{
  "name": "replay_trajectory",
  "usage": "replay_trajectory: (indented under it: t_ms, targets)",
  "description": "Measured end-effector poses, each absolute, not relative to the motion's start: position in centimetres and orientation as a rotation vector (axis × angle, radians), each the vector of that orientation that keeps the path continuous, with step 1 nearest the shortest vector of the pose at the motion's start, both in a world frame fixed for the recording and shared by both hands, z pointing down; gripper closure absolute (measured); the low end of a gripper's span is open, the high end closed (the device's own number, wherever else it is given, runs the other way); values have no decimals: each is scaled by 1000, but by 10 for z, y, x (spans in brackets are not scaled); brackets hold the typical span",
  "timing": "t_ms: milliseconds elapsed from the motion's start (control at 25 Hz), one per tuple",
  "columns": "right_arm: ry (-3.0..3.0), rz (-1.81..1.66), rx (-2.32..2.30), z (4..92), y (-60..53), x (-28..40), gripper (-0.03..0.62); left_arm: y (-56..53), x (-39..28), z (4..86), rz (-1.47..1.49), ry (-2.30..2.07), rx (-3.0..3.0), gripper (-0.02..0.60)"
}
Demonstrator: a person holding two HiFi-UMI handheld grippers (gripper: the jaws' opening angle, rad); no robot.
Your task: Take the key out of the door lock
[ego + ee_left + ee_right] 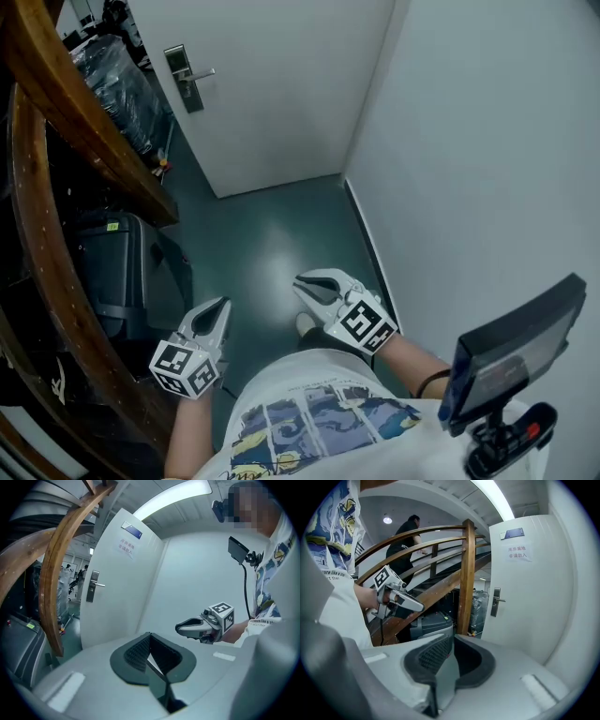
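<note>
We hold left hand-held gripper (221,304) lower left, clenched empty. Right hand-held gripper (300,283) lower centre, slightly parted, empty. Both point up-frame toward door (272,84).

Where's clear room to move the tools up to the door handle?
Free: the floor strip between the case and the right wall, up to the door. Crowded: left side under the railing, with the case and a wrapped bundle.
</note>
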State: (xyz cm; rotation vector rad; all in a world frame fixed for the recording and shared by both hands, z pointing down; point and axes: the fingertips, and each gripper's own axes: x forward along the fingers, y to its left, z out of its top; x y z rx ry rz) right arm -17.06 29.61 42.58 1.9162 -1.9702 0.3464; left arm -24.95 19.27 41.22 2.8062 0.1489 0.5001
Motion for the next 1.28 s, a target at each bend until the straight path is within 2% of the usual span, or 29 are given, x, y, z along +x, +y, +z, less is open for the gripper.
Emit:
replay_trajectory:
  t_ms: [400,680,1280]
  targets:
    - [-2090,325,1782,433,260,-72,545,151,-155,404,469,-58,2802,576]
    - [-2134,358,1740,448,213,-33,543,108,-115,410,479,-99,2779,575]
    - [-2012,304,1873,413,44,57,543,-50,-29,414,470,102,2807,568]
